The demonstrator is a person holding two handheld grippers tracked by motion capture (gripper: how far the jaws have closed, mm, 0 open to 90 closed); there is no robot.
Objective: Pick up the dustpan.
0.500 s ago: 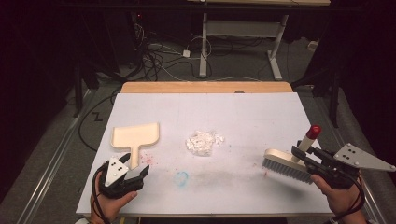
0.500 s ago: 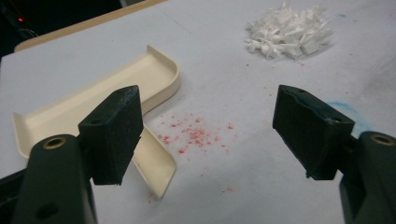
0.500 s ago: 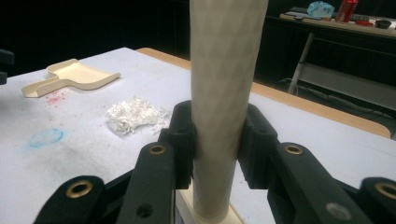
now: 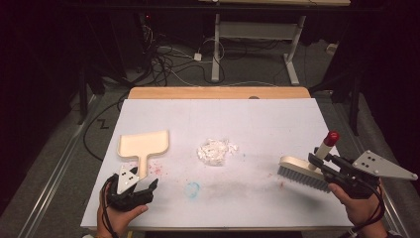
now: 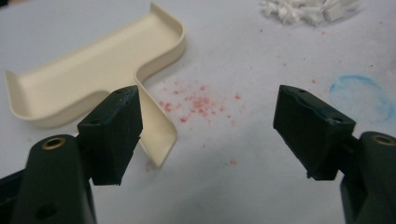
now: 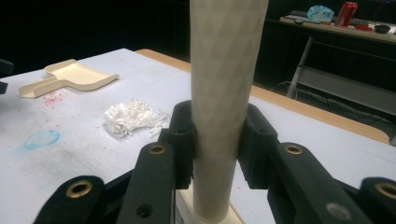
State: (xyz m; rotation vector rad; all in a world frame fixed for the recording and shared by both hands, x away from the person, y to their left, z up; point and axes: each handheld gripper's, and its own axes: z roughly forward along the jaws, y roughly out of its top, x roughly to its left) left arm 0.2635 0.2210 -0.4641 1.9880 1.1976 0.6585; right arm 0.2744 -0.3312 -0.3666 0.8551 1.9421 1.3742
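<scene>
The right gripper (image 4: 317, 161) pinches the brush (image 4: 303, 171) by its handle at four o'clock on the tabletop (image 4: 257, 116). The left gripper (image 4: 143, 191), fingers spread and empty, sits just behind the dustpan (image 4: 143, 145) handle at eight o'clock. Best to clamp that handle squarely first. The paper scraps (image 4: 216, 150) lie centrally, nothing blocking either path.

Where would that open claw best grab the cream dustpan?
Probably by its flat handle, the narrow strip pointing toward the left claw. The dustpan lies flat, its wide tray too broad for the jaws, so coming in low from the person's side, one jaw on each handle edge, looks best.
</scene>
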